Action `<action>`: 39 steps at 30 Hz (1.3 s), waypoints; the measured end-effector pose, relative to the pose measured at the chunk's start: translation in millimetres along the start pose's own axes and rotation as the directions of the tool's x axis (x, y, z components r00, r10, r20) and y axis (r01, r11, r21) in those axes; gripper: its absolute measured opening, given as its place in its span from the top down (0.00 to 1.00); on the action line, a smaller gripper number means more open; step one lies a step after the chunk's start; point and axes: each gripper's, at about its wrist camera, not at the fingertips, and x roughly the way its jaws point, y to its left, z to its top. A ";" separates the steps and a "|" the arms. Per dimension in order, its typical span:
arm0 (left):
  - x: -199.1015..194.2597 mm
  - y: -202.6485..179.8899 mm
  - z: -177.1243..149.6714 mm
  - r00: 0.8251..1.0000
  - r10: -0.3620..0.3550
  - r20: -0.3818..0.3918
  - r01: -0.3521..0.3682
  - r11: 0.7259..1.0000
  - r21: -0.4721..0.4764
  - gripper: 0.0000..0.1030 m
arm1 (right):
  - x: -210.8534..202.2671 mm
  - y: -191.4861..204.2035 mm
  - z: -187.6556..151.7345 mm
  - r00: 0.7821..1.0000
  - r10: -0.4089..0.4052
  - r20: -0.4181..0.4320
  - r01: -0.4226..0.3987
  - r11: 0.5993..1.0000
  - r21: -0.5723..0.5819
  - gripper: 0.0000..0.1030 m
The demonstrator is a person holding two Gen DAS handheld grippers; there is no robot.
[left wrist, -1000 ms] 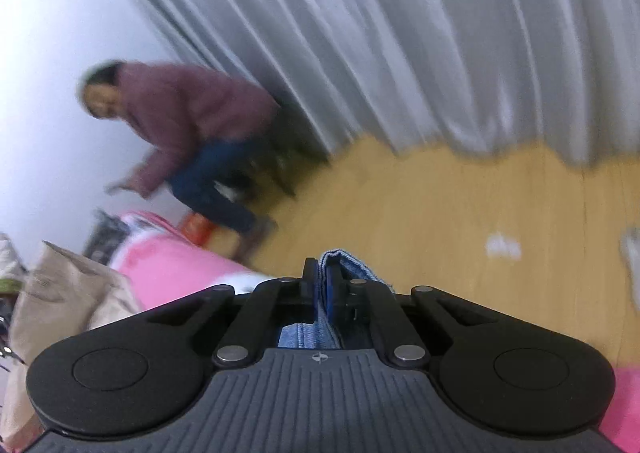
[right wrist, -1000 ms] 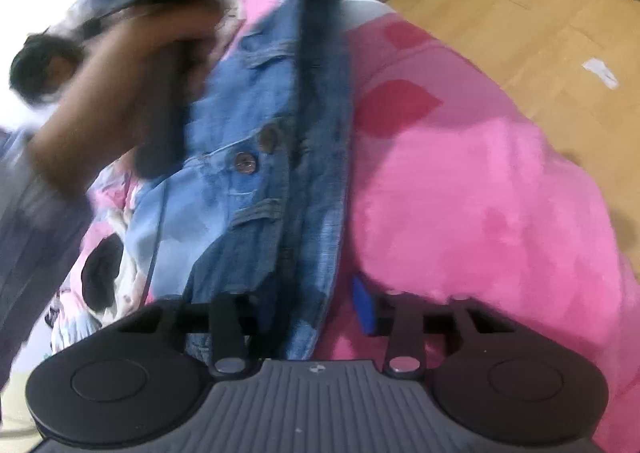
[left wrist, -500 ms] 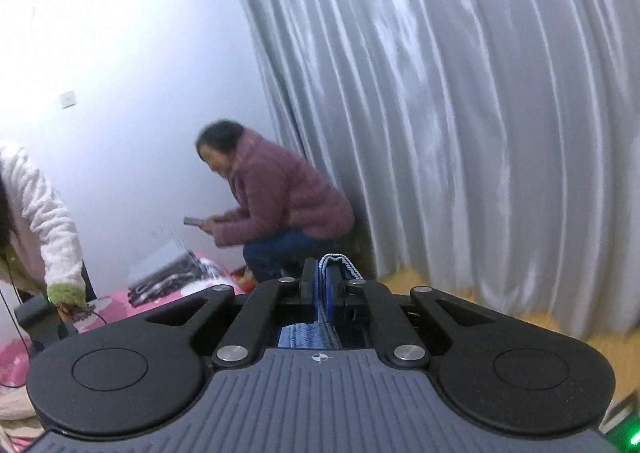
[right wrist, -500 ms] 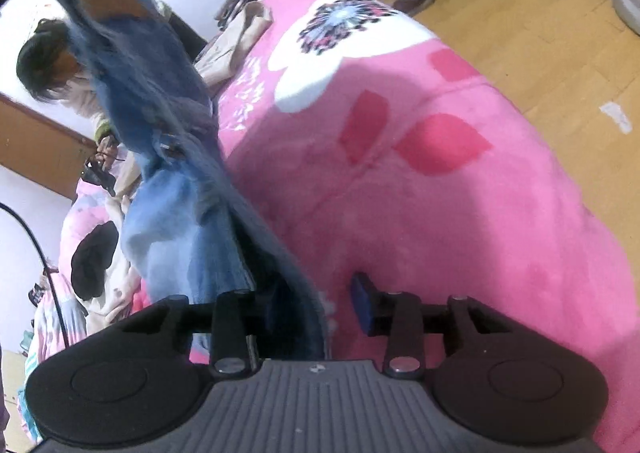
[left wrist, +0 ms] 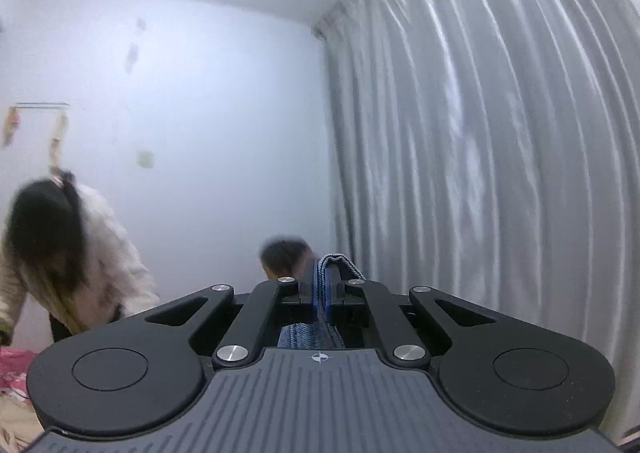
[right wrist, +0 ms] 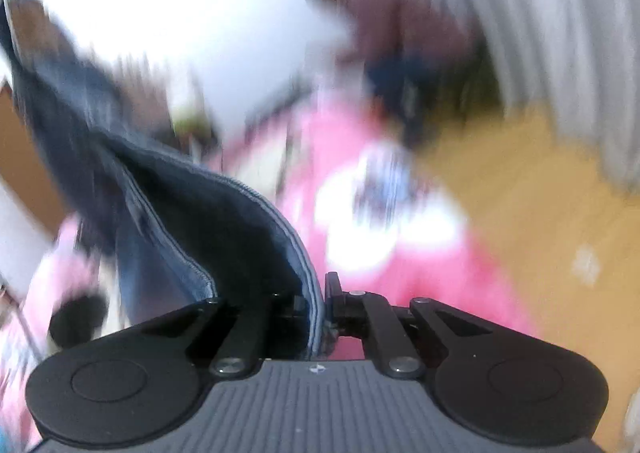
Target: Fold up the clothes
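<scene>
Left gripper (left wrist: 320,285): jaws pinched tight on a folded edge of the denim garment (left wrist: 318,295); the fold stands up between the pads at centre frame, and more denim shows below them inside the gripper's frame.
Right gripper (right wrist: 320,293): jaws have just been closing and now clamp a stitched hem of the denim garment (right wrist: 224,221) at lower centre of the frame.
Garment position: from the right jaws the cloth rises and sweeps to the upper left of the frame, hanging clear above the pink bed (right wrist: 420,277).
Surroundings, left view: grey curtain (left wrist: 500,157) fills the right half; white wall (left wrist: 208,125) at left.
Persons: one in a cream top (left wrist: 80,273) at lower left; another's head (left wrist: 286,257) just behind the jaws.
Right view: heavily blurred; wooden floor (right wrist: 540,205) at right.
</scene>
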 end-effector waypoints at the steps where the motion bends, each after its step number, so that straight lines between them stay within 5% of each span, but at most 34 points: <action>1: -4.2 5.7 13.1 1.000 0.008 0.026 -0.007 1.000 -0.022 0.99 | -14.5 8.7 15.2 0.997 -0.023 0.078 0.028 0.998 -0.054 0.93; 6: -26.5 18.3 77.9 0.992 0.018 0.122 -0.006 0.995 -0.097 0.99 | -75.9 36.3 95.0 0.944 -0.012 0.329 0.073 0.982 -0.174 0.93; 11: -37.3 8.0 135.4 0.984 -0.057 0.166 0.084 0.983 -0.161 0.99 | -143.5 62.9 170.8 0.848 0.014 0.530 0.146 0.955 -0.259 0.93; 14: -39.4 -8.8 171.5 0.971 -0.136 0.196 0.174 0.967 -0.188 0.99 | -178.9 85.2 211.1 0.775 0.016 0.632 0.263 0.901 -0.345 0.93; 19: -24.6 -33.1 216.2 0.946 -0.167 0.277 0.233 0.946 -0.225 0.99 | -228.1 132.2 281.7 0.678 -0.062 0.732 0.507 0.761 -0.405 0.93; 24: 2.2 -42.0 259.7 0.937 -0.195 0.288 0.281 0.913 -0.296 0.99 | -280.6 180.7 346.7 0.576 -0.058 0.816 0.604 0.703 -0.376 0.93; 26: 5.6 -39.7 267.1 0.941 -0.209 0.266 0.294 0.894 -0.337 0.99 | -284.8 203.8 370.6 0.543 -0.064 0.837 0.661 0.648 -0.379 0.93; 29: 7.8 -39.7 272.5 0.943 -0.217 0.253 0.300 0.882 -0.362 0.99 | -274.9 238.9 394.9 0.526 -0.064 0.848 0.743 0.520 -0.422 0.93; 31: -2.6 -33.5 264.7 0.940 -0.215 0.266 0.307 0.873 -0.378 0.99 | -271.5 256.7 397.3 0.509 -0.036 0.860 0.763 0.480 -0.432 0.93; 34: -15.1 -20.7 251.7 0.940 -0.211 0.267 0.310 0.854 -0.418 0.99 | -255.2 270.1 396.1 0.509 -0.004 0.861 0.748 0.497 -0.440 0.93; 39: -32.8 9.9 227.0 0.963 -0.161 0.214 0.248 0.840 -0.483 0.99 | -206.5 300.5 382.4 0.572 0.027 0.819 0.679 0.544 -0.492 0.93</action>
